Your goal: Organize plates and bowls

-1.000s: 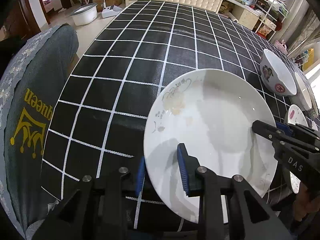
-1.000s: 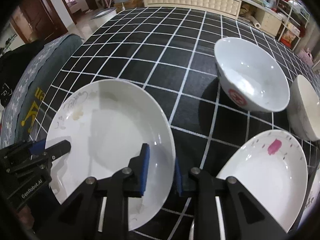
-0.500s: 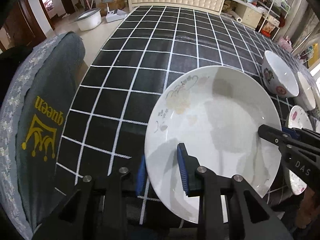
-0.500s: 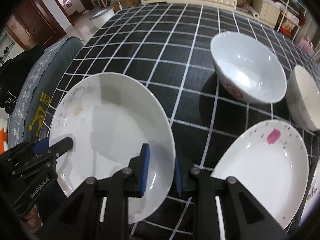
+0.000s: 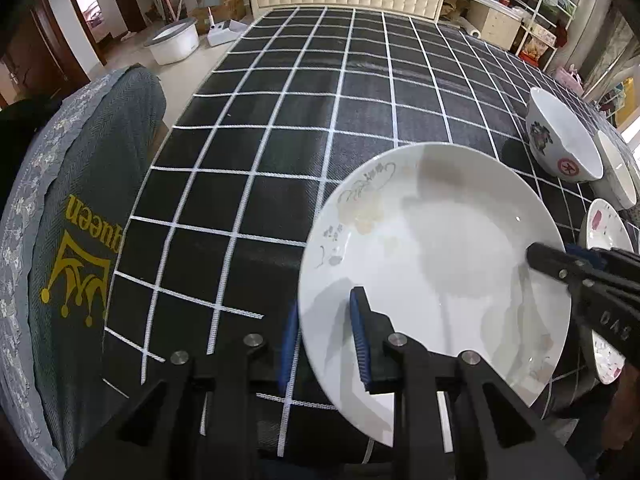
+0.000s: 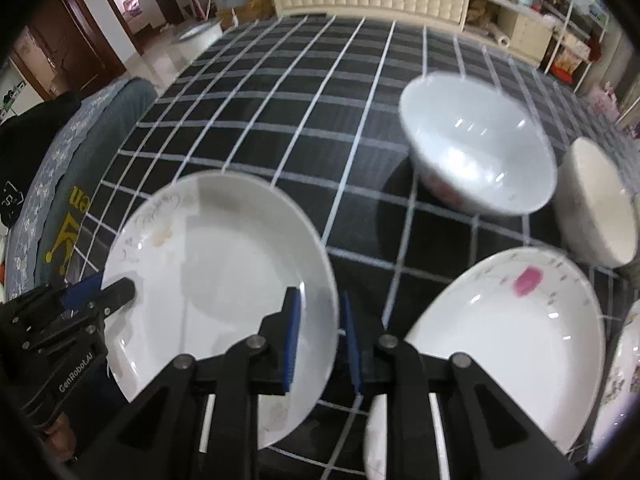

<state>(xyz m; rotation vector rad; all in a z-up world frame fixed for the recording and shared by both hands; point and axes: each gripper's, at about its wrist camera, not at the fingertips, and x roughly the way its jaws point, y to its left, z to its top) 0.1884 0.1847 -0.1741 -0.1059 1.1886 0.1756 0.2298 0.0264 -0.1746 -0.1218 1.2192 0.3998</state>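
Note:
A white plate with a faint floral print (image 5: 432, 248) (image 6: 216, 264) is held above the black checked tablecloth (image 5: 304, 128). My left gripper (image 5: 326, 340) is shut on its left rim; it shows at the left of the right wrist view (image 6: 100, 294). My right gripper (image 6: 320, 340) is shut on the opposite rim; it shows at the right of the left wrist view (image 5: 560, 260). A second plate with a pink mark (image 6: 516, 332) (image 5: 604, 232) lies to the right. A large white bowl with red marks (image 6: 476, 144) (image 5: 560, 144) stands beyond.
A smaller cream bowl (image 6: 596, 200) stands right of the large bowl. Another patterned dish edge (image 6: 620, 380) shows at far right. A grey chair cover with a yellow crown print (image 5: 80, 240) is at the table's left edge.
The plate, held by both grippers, has risen from the cloth and shifted slightly right. The right wrist view has moved and blurred. Both grips are unchanged.

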